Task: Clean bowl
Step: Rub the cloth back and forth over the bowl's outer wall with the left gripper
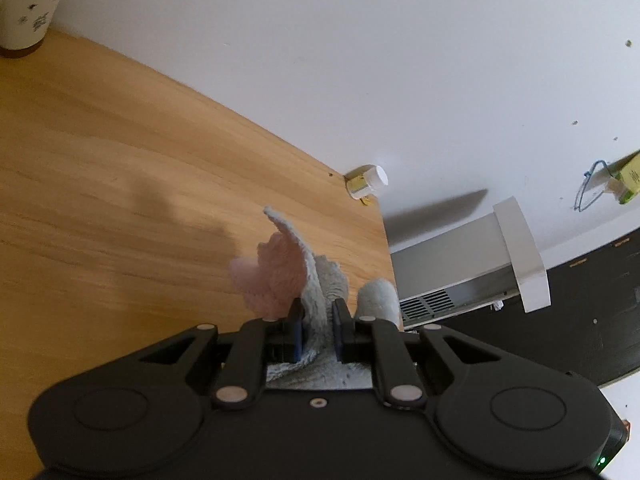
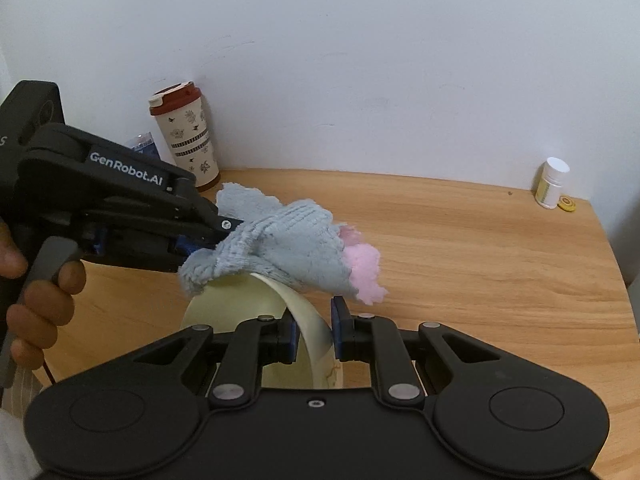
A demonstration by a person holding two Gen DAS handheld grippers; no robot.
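A pale yellow bowl [image 2: 240, 304] stands tilted on its edge above the wooden table [image 2: 480, 260], and my right gripper [image 2: 314, 334] is shut on its rim. A fluffy grey and pink cloth [image 2: 296, 248] lies over the bowl's top edge. My left gripper [image 2: 208, 238] comes in from the left, shut on that cloth. In the left wrist view the cloth [image 1: 316, 292] sticks up between the fingers of the left gripper [image 1: 318, 326]; the bowl is hidden there. A hand [image 2: 40, 300] holds the left gripper's handle.
A patterned cup with a brown lid [image 2: 186, 136] stands by the wall at the back left, seen as the cup [image 1: 28, 0] in the left wrist view. A small white pill bottle [image 2: 552, 184] and a yellow disc [image 2: 567, 204] sit at the table's back right corner.
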